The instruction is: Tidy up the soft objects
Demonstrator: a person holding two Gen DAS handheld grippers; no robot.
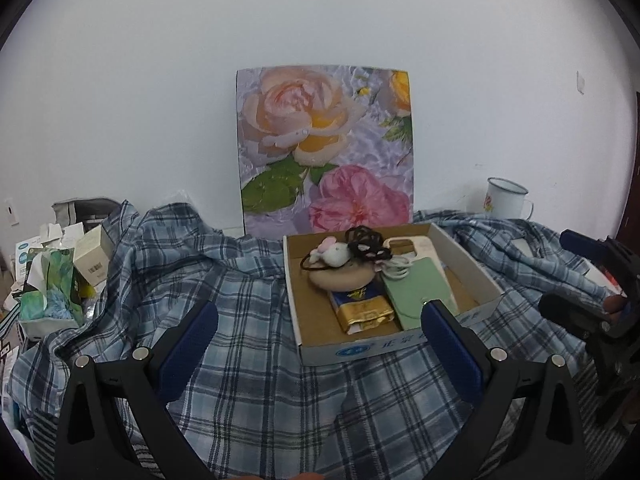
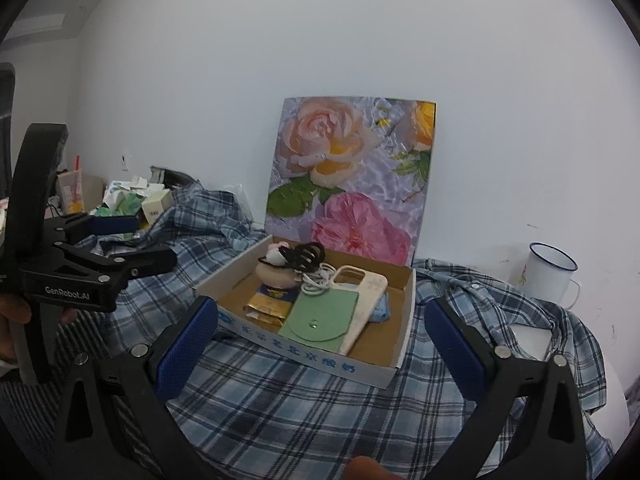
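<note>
We see the plaid shirt point(image 1: 248, 320) spread and rumpled over the desk, and the cardboard box point(image 2: 404, 312) stands on top of it. Inside the box lie a green pouch point(image 2: 320, 316), a phone case point(image 2: 364, 292) and a small plush toy point(image 1: 336, 254). Both claws, left claw point(image 1: 320, 332) and right claw point(image 2: 320, 344), hover released, grasping nothing. This fits sorting in progress or already finished; we cannot tell which.

Open shirt ahead, box blocking beyond
Plaid shirt point(image 1: 256, 320) is lying clear in front; cardboard box point(image 1: 316, 350) and floral panel point(image 1: 324, 148) are standing behind.
</note>
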